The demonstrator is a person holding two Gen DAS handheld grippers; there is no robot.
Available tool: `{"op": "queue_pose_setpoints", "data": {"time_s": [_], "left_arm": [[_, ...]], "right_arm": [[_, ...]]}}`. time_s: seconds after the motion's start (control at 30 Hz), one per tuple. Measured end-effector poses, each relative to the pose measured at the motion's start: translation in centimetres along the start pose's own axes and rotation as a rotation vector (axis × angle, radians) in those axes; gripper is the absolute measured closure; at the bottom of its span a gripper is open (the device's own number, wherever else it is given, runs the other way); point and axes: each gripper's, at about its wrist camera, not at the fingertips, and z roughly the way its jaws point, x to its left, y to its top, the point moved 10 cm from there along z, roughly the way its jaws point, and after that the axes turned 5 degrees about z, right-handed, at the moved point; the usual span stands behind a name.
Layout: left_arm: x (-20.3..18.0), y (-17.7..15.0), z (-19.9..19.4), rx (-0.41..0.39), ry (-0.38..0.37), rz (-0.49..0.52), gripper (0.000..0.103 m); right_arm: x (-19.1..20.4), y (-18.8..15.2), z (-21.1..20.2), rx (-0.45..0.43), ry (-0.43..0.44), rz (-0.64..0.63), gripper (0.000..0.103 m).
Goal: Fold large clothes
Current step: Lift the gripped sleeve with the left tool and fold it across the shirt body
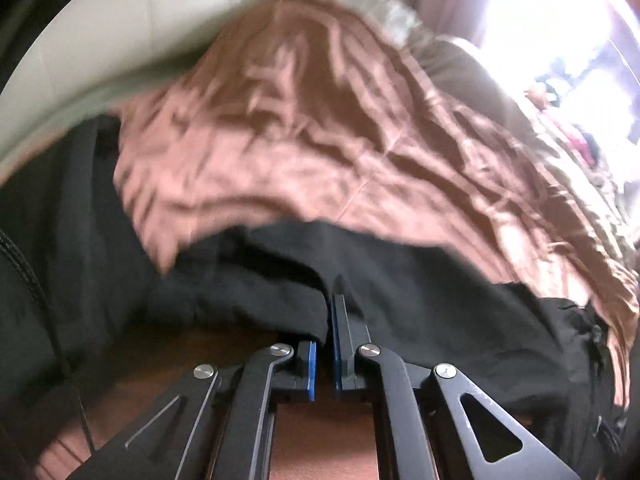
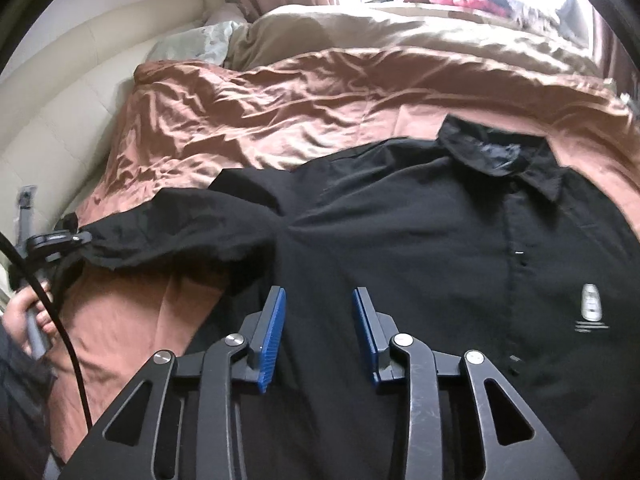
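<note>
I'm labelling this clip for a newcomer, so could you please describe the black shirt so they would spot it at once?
Start with the bed's rumpled copper-brown cover. The black shirt lies spread on its near part, collar towards the window. It is the only black garment there, with a small white logo on the chest.

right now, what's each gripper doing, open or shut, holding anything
left gripper: shut on the sleeve of the black collared shirt.
right gripper: open over the shirt's body, gripping nothing.
</note>
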Motion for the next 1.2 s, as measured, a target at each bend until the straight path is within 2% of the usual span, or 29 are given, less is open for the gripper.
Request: {"op": "queue_pose_setpoints", "data": {"time_s": [0.3, 0.43, 0.57, 0.63, 0.7, 0.8, 0.9, 0.97, 1.0, 1.03, 1.07, 1.2], "left_arm": [[-5.1, 6.0, -7.8, -0.165, -0.116, 0.104, 0.098], [-7.9, 7.0, -10.3, -0.209, -0.148, 0.155, 0.098], [-10.5, 7.5, -12.5, -0.239, -0.194, 0.192, 0.098], [-11.8, 7.7, -13.5, -0.252, -0.211, 0.208, 0.098], [-13.2, 7.9, -14.5, -0.265, -0.227, 0.225, 0.099], [-15.8, 8.3, -16.2, -0.28, -0.272, 0.24, 0.099], [-18.4, 8.4, -17.6, -0.298, -0.299, 0.266, 0.099], [-20.9, 8.3, -18.7, -0.308, -0.32, 0.291, 0.099], [-21.9, 8.3, -19.2, -0.312, -0.33, 0.302, 0.099], [-22.9, 8.2, -19.6, -0.315, -0.34, 0.312, 0.099], [-24.4, 8.1, -20.1, -0.319, -0.354, 0.327, 0.099], [-29.1, 7.4, -21.5, -0.324, -0.393, 0.382, 0.099]], "right_arm": [[0.9, 2.4, 7.3, 0.065, 0.052, 0.082, 0.071], [1.6, 2.5, 10.3, 0.104, 0.096, 0.116, 0.087], [1.6, 2.0, 13.3, 0.169, 0.119, 0.136, 0.09], [1.3, 2.3, 13.3, 0.19, 0.132, 0.145, 0.091], [0.9, 2.8, 12.5, 0.199, 0.108, 0.153, 0.091], [0.7, 3.4, 9.9, 0.144, 0.093, 0.111, 0.09], [0.2, 3.6, 7.0, 0.119, 0.124, 0.116, 0.089], [-0.6, 3.4, 5.2, 0.092, 0.125, 0.113, 0.082], [-1.1, 3.1, 4.3, 0.079, 0.123, 0.111, 0.061], [-2.0, 3.0, 2.9, 0.057, 0.12, 0.116, 0.032], [-2.4, 3.0, 2.2, 0.044, 0.119, 0.121, 0.022], [-5.0, 2.2, -1.5, 0.003, 0.115, 0.142, 0.02]]}}
